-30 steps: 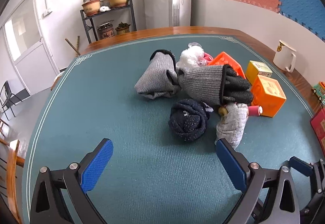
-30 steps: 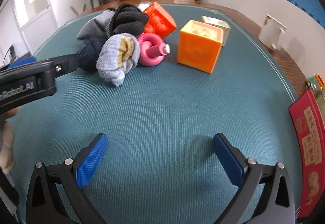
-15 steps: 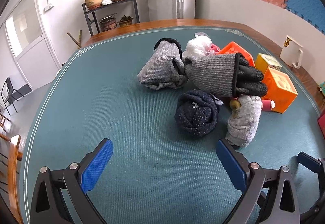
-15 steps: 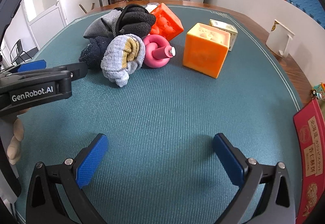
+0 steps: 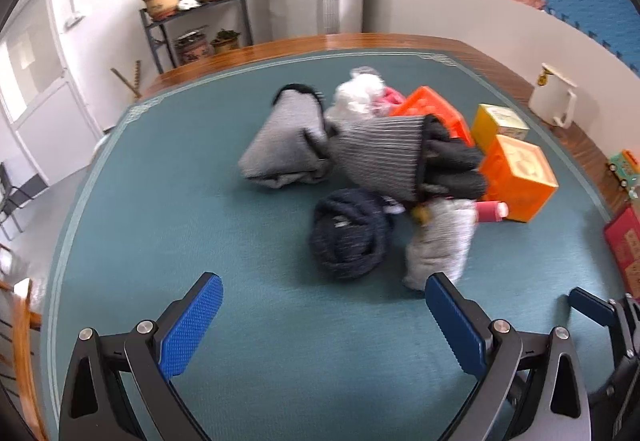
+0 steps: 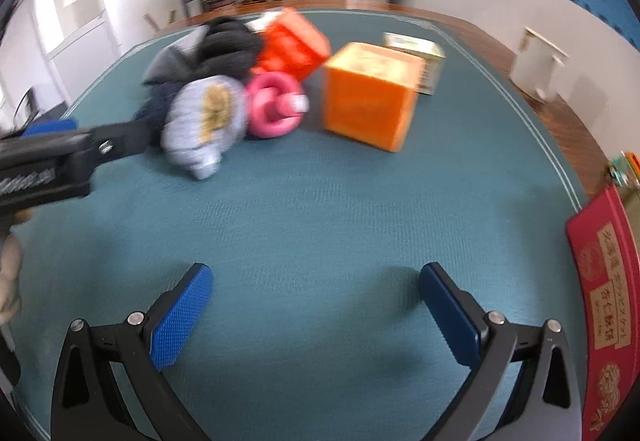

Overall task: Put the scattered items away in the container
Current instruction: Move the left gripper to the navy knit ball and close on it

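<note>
A heap lies mid-table: a dark navy rolled sock (image 5: 348, 237), a light grey sock bundle (image 5: 440, 241) (image 6: 204, 121), two grey-and-black gloves (image 5: 384, 157) (image 5: 284, 149), a white fluffy item (image 5: 358, 93), a pink ring toy (image 6: 274, 107) and an orange crate (image 5: 436, 111) (image 6: 294, 41). An orange cube (image 5: 518, 177) (image 6: 370, 97) stands right of the heap. My left gripper (image 5: 324, 315) is open just short of the navy sock, and shows at the left of the right wrist view (image 6: 60, 149). My right gripper (image 6: 316, 301) is open over bare mat.
A yellow box (image 5: 498, 125) stands behind the cube. A white mug (image 5: 554, 101) sits on the wooden rim at the right. A red box (image 6: 604, 293) lies at the right edge. A plant shelf (image 5: 196, 25) stands beyond the table. Green mat (image 6: 320, 209) stretches before the heap.
Both grippers have moved forward toward the heap, which now looks larger. The left gripper is closer to the navy sock. Both stay open.
</note>
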### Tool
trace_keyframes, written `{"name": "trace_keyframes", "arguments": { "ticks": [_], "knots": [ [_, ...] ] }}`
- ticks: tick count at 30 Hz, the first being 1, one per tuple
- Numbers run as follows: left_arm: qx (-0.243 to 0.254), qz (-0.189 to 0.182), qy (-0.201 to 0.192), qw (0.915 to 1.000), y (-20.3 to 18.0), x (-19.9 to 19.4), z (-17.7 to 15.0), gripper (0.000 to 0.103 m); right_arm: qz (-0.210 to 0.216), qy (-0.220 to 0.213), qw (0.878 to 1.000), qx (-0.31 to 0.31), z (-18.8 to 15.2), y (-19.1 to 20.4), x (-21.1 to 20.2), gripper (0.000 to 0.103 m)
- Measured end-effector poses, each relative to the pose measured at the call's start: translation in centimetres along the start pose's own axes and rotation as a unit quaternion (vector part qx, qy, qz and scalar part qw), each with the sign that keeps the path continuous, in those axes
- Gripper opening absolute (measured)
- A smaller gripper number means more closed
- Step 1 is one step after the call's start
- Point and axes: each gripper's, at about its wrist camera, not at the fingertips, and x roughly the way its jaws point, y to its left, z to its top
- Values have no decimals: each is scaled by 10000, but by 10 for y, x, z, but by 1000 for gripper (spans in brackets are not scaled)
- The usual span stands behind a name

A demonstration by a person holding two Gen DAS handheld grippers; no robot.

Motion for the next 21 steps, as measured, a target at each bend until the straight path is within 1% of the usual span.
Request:
{"name": "trace_keyframes", "arguments": {
  "ticks": [2, 5, 7, 9, 12, 15, 16, 17, 18, 19, 20, 21],
  "knots": [
    [12, -35, -14, 10000, -3, 2, 4, 102, 40, -42, 9999, 131, 1, -8, -1, 103],
    [-88, -37, -92, 9999, 2, 12, 10, 102, 27, -59, 9999, 139, 1, -8, -1, 103],
    [-272, -111, -74, 9995, 9, 18, 13, 102, -20, -46, 9999, 107, 4, -6, 1, 103],
    [-450, -80, -98, 9989, 15, 24, 17, 102, -11, -55, 9999, 123, 5, -6, 1, 103],
    [-582, -104, -52, 9982, 21, 32, 19, 102, 12, -69, 9999, 149, 6, -6, 2, 103],
    [-565, -144, 41, 9983, 20, 44, 15, 102, -6, -68, 9999, 149, 8, -5, 2, 103],
    [-587, -178, 84, 9981, 19, 48, 14, 99, -9, -69, 9999, 154, 8, -5, 2, 103],
    [-609, -219, 134, 9978, 18, 52, 13, 85, -10, -71, 9998, 159, 9, -4, 2, 103],
    [-615, -271, 205, 9975, 19, 55, 12, 78, -9, -74, 9998, 165, 9, -4, 3, 103],
    [-568, -222, 167, 9980, 18, 54, 12, 70, -7, -77, 9998, 171, 9, -4, 3, 103],
    [-536, -239, 148, 9982, 18, 53, 12, 54, -6, -80, 9998, 177, 10, -4, 3, 103],
    [-530, -301, 160, 9980, 18, 52, 12, 48, -4, -86, 9998, 183, 6, -6, 1, 103]
  ]
}}
